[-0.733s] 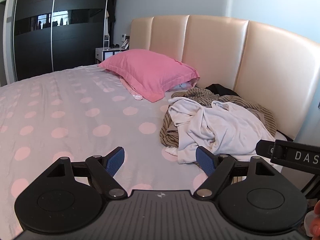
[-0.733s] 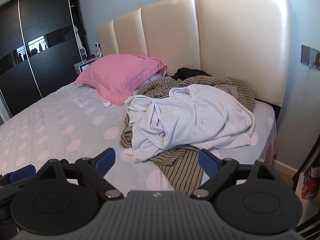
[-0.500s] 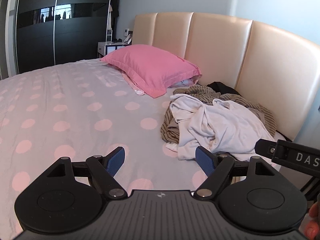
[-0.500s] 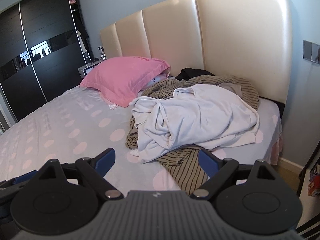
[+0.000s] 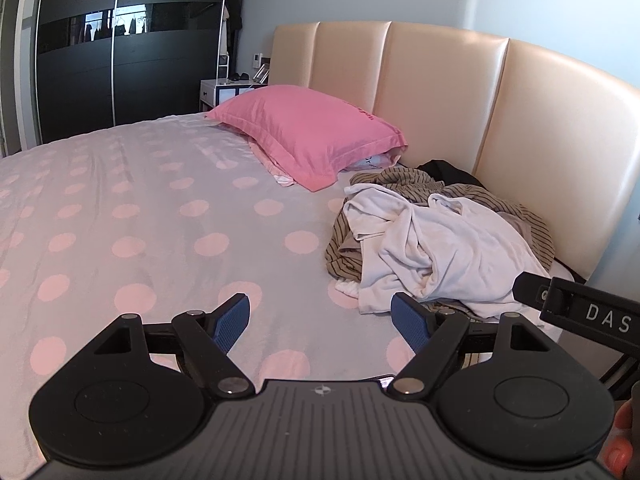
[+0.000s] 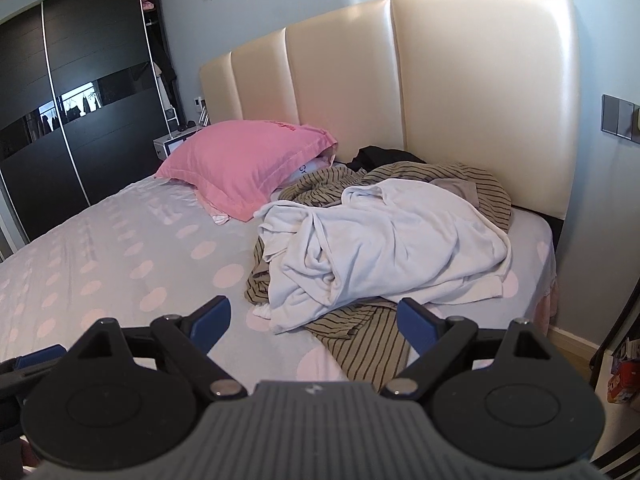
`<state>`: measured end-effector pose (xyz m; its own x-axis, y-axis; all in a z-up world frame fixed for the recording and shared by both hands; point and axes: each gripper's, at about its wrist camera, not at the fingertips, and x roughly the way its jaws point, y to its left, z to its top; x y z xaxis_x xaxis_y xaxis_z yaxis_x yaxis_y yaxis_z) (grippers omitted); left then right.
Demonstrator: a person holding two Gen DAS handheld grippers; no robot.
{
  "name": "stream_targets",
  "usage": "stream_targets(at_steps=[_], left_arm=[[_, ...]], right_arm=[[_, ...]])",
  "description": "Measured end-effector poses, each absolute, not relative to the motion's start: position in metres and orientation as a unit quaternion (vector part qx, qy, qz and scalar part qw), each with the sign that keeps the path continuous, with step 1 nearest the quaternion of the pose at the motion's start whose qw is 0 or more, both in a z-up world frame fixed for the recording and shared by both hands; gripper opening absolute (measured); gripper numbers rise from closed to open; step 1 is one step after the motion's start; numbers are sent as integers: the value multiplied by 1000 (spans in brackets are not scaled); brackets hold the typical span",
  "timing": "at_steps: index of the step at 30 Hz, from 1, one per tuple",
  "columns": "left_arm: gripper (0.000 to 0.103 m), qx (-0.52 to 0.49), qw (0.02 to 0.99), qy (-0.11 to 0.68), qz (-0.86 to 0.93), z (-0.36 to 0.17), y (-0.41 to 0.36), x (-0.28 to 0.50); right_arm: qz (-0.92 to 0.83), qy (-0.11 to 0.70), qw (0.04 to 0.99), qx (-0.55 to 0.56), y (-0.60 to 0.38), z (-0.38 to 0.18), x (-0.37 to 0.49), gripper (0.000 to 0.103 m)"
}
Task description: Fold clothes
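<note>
A crumpled white garment (image 5: 432,252) (image 6: 384,244) lies on top of an olive striped garment (image 5: 404,180) (image 6: 360,344) in a pile by the headboard on the bed's right side. A black garment (image 6: 384,156) peeks out behind the pile. My left gripper (image 5: 320,322) is open and empty, above the sheet just short of the pile's near left edge. My right gripper (image 6: 314,318) is open and empty, in front of the pile's near edge. The right gripper's body shows at the right edge of the left wrist view (image 5: 580,312).
The bed (image 5: 140,208) has a grey sheet with pink dots. A pink pillow (image 5: 308,132) (image 6: 240,164) lies left of the pile. A cream padded headboard (image 6: 460,92) stands behind. A black wardrobe (image 5: 120,48) and a white nightstand (image 5: 216,92) stand at the far left. The bed's right edge (image 6: 548,280) drops to the floor.
Both grippers have risen and drawn back a little, so the pile sits lower and farther in view. Both stay open. The clothes have not moved.
</note>
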<state>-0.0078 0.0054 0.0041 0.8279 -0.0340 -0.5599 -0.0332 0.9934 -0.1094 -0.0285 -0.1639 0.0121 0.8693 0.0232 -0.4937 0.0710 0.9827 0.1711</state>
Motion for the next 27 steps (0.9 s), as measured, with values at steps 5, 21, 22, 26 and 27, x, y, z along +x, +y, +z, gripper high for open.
stream_targets(at_steps=[5, 21, 22, 26, 27], left_arm=[[77, -58, 954, 293, 0, 4, 8, -9], [77, -55, 953, 298, 2, 7, 9, -11], [77, -55, 953, 299, 3, 8, 9, -11], [77, -54, 952, 301, 4, 8, 7, -9], [77, -55, 952, 301, 5, 8, 6, -9]], right_arm=[[-10, 255, 963, 91, -161, 11, -29, 91], [-9, 253, 963, 88, -158, 12, -30, 91], [-9, 253, 963, 88, -158, 12, -30, 91], [-8, 252, 964, 88, -158, 13, -30, 91], [-7, 252, 964, 87, -158, 13, -30, 91]])
